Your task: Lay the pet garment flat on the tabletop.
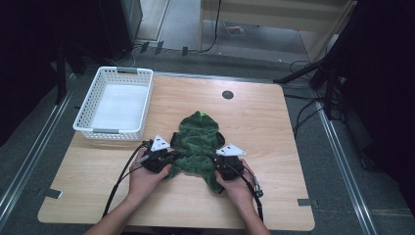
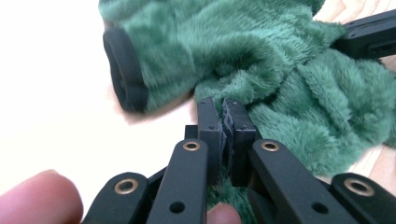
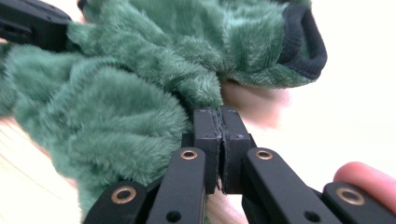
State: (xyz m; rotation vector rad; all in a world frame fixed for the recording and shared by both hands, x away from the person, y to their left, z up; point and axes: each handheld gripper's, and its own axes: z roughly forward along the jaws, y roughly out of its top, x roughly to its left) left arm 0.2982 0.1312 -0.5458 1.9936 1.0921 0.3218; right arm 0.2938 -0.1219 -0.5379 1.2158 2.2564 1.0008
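A small green fleece garment (image 1: 198,144) with black cuffs lies bunched in the middle of the wooden table (image 1: 264,122). My left gripper (image 1: 172,154) is at its left edge, shut on a fold of the green fleece (image 2: 261,60) just below a black-cuffed sleeve (image 2: 123,70). My right gripper (image 1: 219,160) is at the garment's right edge, shut on the fleece (image 3: 140,84) beneath the other black cuff (image 3: 301,44). In each gripper view the other gripper's black jaw shows at the far side of the cloth.
A white plastic basket (image 1: 115,103) stands at the table's back left corner. A dark round grommet (image 1: 227,94) sits near the far edge. Cables trail from both grippers toward the front edge. Metal rails and black stands flank the table.
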